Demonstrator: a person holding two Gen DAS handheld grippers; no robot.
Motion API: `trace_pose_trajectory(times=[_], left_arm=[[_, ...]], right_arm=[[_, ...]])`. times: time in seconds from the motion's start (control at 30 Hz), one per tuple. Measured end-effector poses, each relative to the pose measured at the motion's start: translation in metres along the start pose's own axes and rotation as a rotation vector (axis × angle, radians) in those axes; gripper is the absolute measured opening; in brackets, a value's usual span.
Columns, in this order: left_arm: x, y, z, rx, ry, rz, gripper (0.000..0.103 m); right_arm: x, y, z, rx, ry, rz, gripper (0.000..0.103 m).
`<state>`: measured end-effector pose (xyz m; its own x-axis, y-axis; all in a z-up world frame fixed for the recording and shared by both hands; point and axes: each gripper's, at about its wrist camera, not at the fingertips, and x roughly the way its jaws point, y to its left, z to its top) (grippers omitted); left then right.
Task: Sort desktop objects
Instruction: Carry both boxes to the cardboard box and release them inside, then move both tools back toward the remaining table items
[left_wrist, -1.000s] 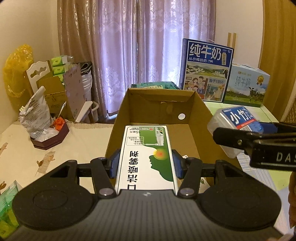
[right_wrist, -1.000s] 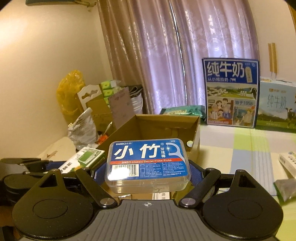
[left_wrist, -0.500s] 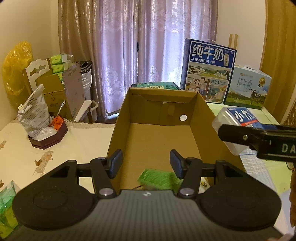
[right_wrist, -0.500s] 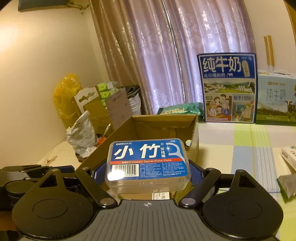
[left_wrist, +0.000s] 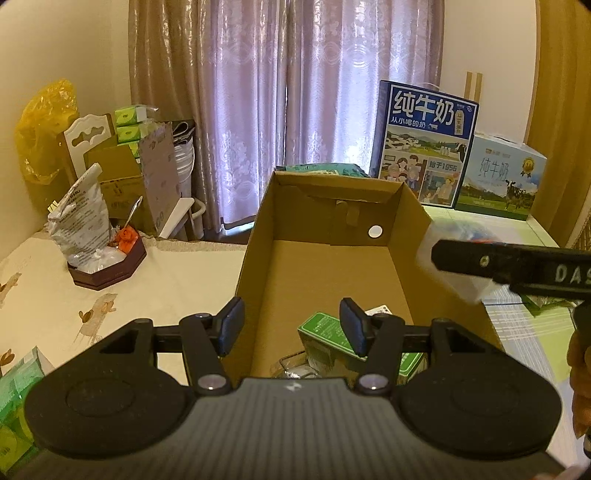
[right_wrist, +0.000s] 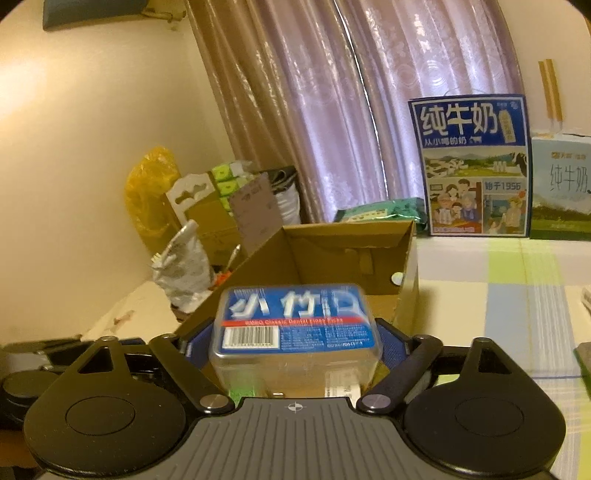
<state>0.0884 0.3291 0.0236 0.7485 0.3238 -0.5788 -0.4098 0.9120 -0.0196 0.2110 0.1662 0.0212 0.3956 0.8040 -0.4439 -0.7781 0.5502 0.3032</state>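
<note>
Gone from between the left claw's (left_wrist: 291, 326) fingers is the green-and-white carton it carried a second ago; that green carton (left_wrist: 325, 332) now lies inside the cardboard box (left_wrist: 325, 273), at the near end just below and ahead of the claw, and the fingers stand wide apart with nothing between them. Something clear and crinkled lies beside the carton, too hidden by the claw body to name.

To the left of this claw, on the cream tabletop (left_wrist: 177, 273), a dark hexagonal tray (left_wrist: 110, 266) with a crumpled bag stands well apart from the box. At the near-left corner of the view a pale green packet (left_wrist: 18, 384) lies on the tabletop, outside the box.

To the right, the right claw (right_wrist: 291, 343) clasps the dental floss box (right_wrist: 295, 325), a clear case with a blue label, its fingers closed against both ends. The case is blurred, which suggests motion. It hangs over the near rim of the cardboard box, and part of the green carton shows below it. Farther right, past the box, a striped cloth covers the tabletop, and a small grey item (right_wrist: 583, 354) lies at its edge.

As a judgement: one item is sorted into the box, the floss case is about to follow, and at least the green packet and the grey item remain outside.
</note>
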Motion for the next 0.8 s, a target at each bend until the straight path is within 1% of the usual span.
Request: trace_pose_trajectory(times=[0.07,0.3,0.4,0.8], left_arm=[[0.0,-0.001,-0.002,0.004,0.003,-0.001,0.052],[-0.003,-0.006,-0.005,0.009,0.004,-0.01,0.053],[-0.005,-0.01,-0.006,0.012,0.003,-0.012,0.056],[-0.017,-0.02,-0.004,0.019,-0.012,-0.019,0.057]], right_arm=[[-0.003,-0.001,0.001,0.011,-0.013,0.004,0.094],[-0.011,-0.007,0.005,0.031,-0.039,-0.011,0.094],[-0.016,-0.013,0.006,0.044,-0.046,-0.03,0.094],[-0.051,-0.051,0.006,0.078,-0.081,-0.139,0.095]])
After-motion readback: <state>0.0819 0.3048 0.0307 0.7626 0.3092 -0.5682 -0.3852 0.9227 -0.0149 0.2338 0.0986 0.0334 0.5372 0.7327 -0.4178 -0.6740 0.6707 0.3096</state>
